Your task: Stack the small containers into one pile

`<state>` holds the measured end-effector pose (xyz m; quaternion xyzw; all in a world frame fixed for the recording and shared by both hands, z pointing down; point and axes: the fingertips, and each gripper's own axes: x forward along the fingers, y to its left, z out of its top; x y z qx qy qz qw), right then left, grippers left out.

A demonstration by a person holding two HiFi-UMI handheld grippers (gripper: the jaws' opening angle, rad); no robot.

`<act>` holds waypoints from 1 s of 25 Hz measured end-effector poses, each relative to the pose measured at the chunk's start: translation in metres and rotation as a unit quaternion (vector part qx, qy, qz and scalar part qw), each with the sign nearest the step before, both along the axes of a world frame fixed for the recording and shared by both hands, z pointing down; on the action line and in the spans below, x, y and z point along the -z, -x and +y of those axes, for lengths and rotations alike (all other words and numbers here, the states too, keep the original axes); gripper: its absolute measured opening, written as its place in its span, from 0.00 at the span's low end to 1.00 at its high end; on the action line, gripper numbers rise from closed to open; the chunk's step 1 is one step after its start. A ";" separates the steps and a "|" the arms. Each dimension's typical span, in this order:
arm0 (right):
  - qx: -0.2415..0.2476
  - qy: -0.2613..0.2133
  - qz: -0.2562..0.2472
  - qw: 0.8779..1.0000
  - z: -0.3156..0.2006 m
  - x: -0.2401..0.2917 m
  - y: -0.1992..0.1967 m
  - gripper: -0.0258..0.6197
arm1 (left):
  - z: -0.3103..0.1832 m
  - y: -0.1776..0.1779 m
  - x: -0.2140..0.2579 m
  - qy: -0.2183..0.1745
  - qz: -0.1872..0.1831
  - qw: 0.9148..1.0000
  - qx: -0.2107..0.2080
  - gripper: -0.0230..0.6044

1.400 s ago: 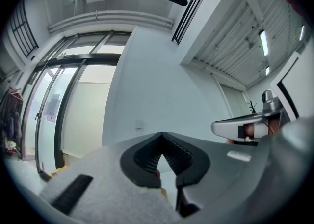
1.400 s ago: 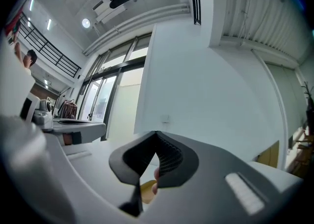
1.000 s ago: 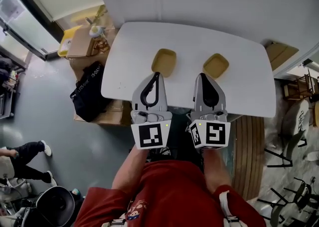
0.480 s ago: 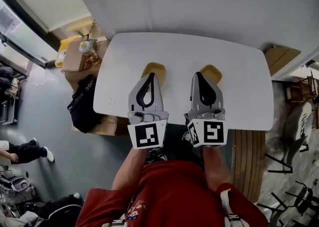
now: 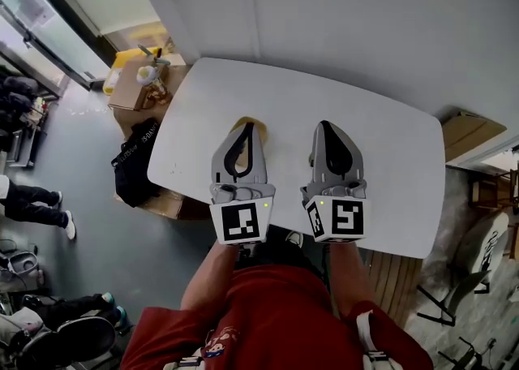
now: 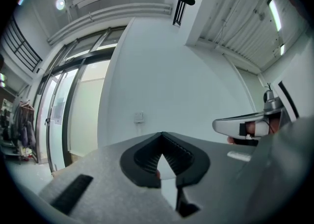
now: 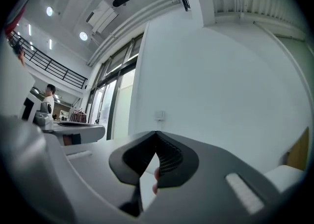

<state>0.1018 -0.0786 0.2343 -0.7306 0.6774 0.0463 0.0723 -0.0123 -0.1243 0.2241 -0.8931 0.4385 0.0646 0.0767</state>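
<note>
Above the near half of the white surface [image 5: 389, 145], we hold the left tool [image 5: 245, 130] and the right tool [image 5: 327, 127] side by side, both with jaws closed and empty. One yellow container [image 5: 262, 129] lies on the surface under the left tool's tip, partly covered by it.

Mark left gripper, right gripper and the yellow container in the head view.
left gripper [image 5: 246, 128], head view, shut fingertips.
right gripper [image 5: 325, 125], head view, shut fingertips.
yellow container [image 5: 263, 131], head view, edge showing beside the left gripper.
</note>
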 end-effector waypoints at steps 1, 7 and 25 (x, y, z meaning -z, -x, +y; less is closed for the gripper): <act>0.008 0.000 0.001 1.000 -0.004 0.000 -0.003 0.04 | -0.003 -0.003 -0.001 0.002 -0.001 1.000 0.008 0.04; 0.049 0.008 -0.005 0.999 -0.031 -0.010 -0.016 0.04 | -0.025 -0.002 -0.016 0.034 -0.007 0.997 0.069 0.04; 0.137 0.116 0.050 0.983 -0.134 -0.079 0.044 0.04 | -0.100 0.059 -0.105 0.134 -0.042 0.980 0.140 0.04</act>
